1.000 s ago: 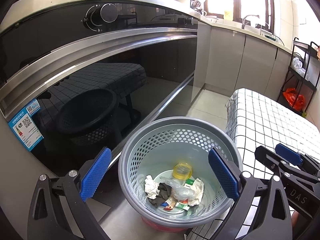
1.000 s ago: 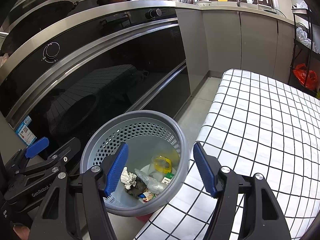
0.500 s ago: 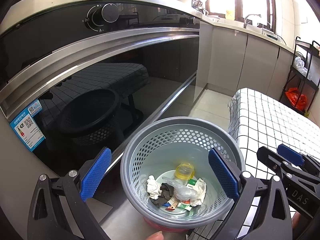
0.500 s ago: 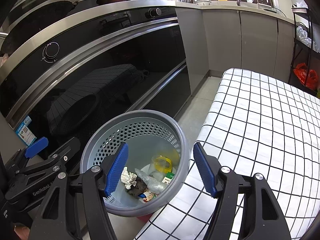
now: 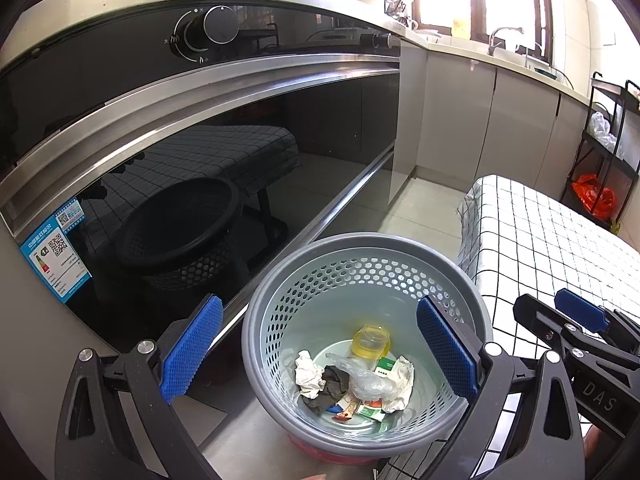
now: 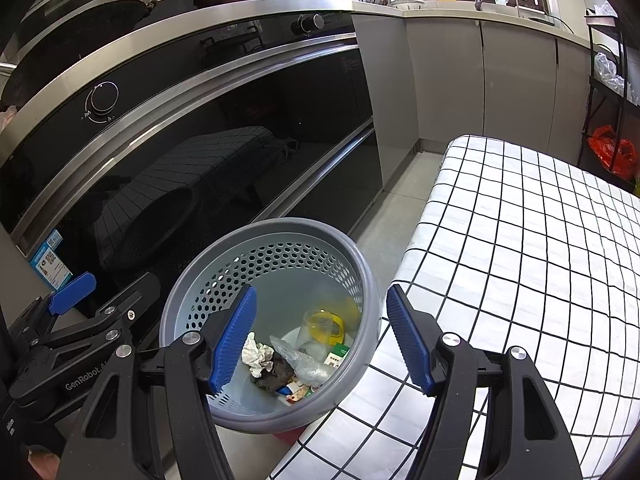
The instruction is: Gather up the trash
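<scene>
A grey perforated trash basket stands on the floor beside the table; it also shows in the right wrist view. Inside lie a yellow-lidded clear cup, crumpled white paper, a clear plastic wrapper, a dark scrap and small packets. My left gripper is open and empty, held above the basket. My right gripper is open and empty above the basket's right rim. Each gripper shows in the other's view.
A black glass oven front with steel handle bars and a control knob stands left of the basket. A table with a white checked cloth is on the right. A black rack with a red bag stands far right.
Both grippers stay open over the basket. The left wrist view has shifted slightly, so the basket sits a little further right and lower; the right view is almost unchanged.
</scene>
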